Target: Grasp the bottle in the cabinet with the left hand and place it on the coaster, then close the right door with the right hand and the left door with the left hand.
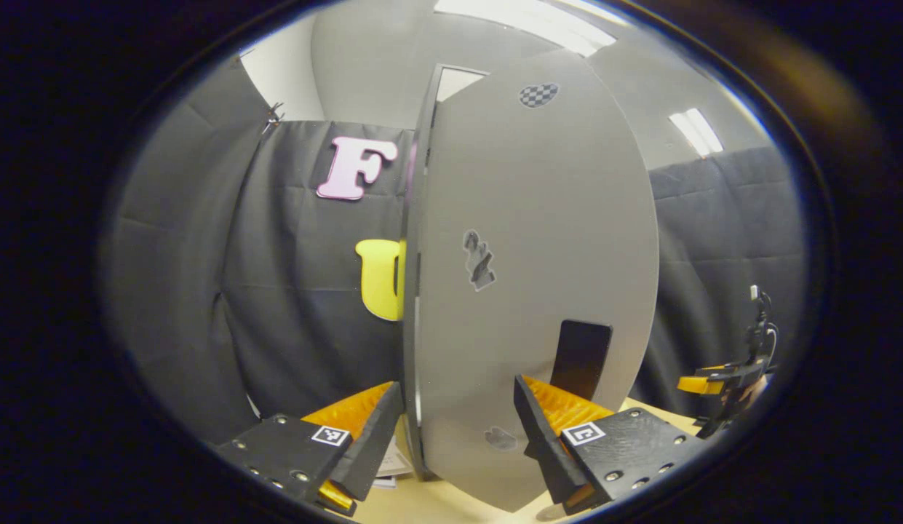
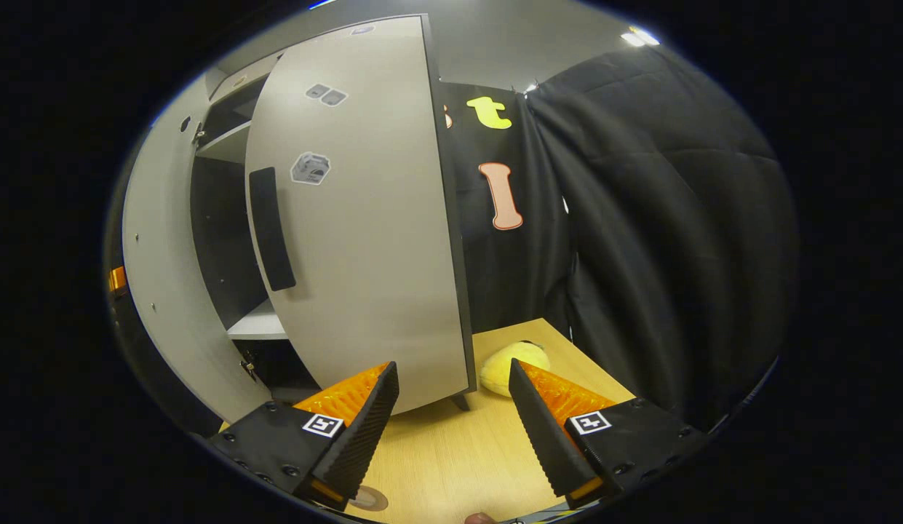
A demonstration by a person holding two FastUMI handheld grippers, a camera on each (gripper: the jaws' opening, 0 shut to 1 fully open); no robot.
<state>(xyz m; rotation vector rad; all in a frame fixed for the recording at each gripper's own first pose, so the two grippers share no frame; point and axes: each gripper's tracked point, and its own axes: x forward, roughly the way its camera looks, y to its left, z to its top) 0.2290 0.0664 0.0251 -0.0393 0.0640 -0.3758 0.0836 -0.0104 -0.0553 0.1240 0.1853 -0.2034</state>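
Left tool (image 1: 458,429): fingers apart, clamped on nothing; they straddle the free edge of the left door (image 1: 538,291), one finger on each side of the panel near its lower part, with the tabletop (image 1: 451,502) just below

Right tool (image 2: 451,422): fingers apart and empty, low over the tabletop (image 2: 458,451) in front of the right door (image 2: 364,233); it also shows far off at the right edge of the left gripper view (image 1: 720,386)

Right door: stands ajar, with the dark cabinet interior (image 2: 218,240) and a pale shelf (image 2: 258,324) visible past its long dark handle (image 2: 271,229); judged not yet closed

Left door: seen close up and edge-on, so how far it stands from shut cannot be told

Bottle: cannot be seen in either view; whether it stands on the coaster cannot be confirmed

Coaster: a small round disc (image 2: 369,498) at the near edge of the tabletop, by the right tool's own finger, may be it; too cropped to be sure

Risk, order: if the left door swings first, it may meet the open right door; the task asks for the right door first

Risk, pinch: with the panel edge between the left tool's fingers, a hard push could jam or scrape a finger against the door

Risk, clutter: a soft yellow object (image 2: 515,367) lies on the tabletop just beside the right door's lower outer corner; a wide approach by the right tool could knock it

Risk, disc: the right tool hangs close above the round disc and could nudge it as it moves off
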